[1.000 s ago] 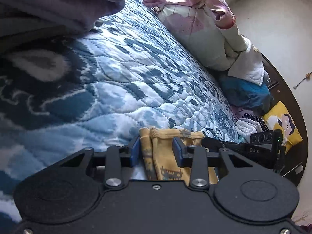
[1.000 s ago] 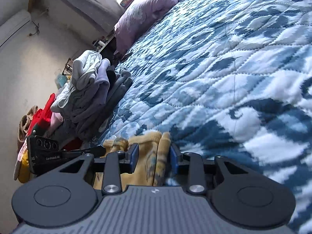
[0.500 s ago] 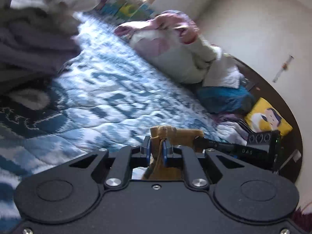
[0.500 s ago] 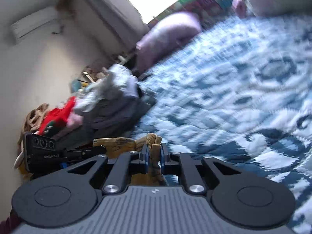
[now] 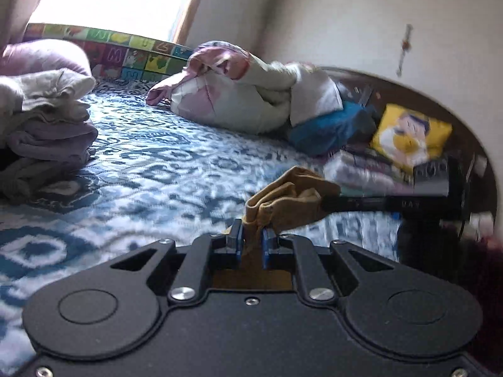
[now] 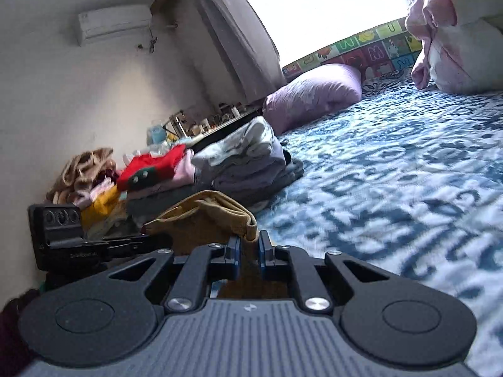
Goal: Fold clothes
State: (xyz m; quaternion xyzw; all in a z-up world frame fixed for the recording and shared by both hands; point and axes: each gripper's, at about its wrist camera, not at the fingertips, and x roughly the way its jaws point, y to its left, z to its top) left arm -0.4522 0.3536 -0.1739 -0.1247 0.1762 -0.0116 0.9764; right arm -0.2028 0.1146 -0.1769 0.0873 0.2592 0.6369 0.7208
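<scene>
A mustard-yellow garment [image 5: 289,201] hangs bunched between both grippers, lifted above the blue-and-white quilted bedspread [image 5: 163,169]. My left gripper [image 5: 251,240] is shut on one edge of it. The other gripper's black body shows at the right of the left wrist view, gripping the far end of the cloth. In the right wrist view the same yellow garment [image 6: 213,216] bulges up in front of my right gripper [image 6: 249,245], which is shut on its edge. The left gripper's body sits at the lower left of that view.
A stack of folded grey and white clothes [image 6: 248,163] lies on the bed's left side, with a heap of red, pink and tan clothes [image 6: 147,169] beyond it. A purple pillow [image 6: 314,94] and a rolled pink-white duvet [image 5: 245,100] lie at the head.
Both grippers closed on the yellow garment and lifted it off the bedspread. Both views tilted up and rolled, now showing the window and walls.
</scene>
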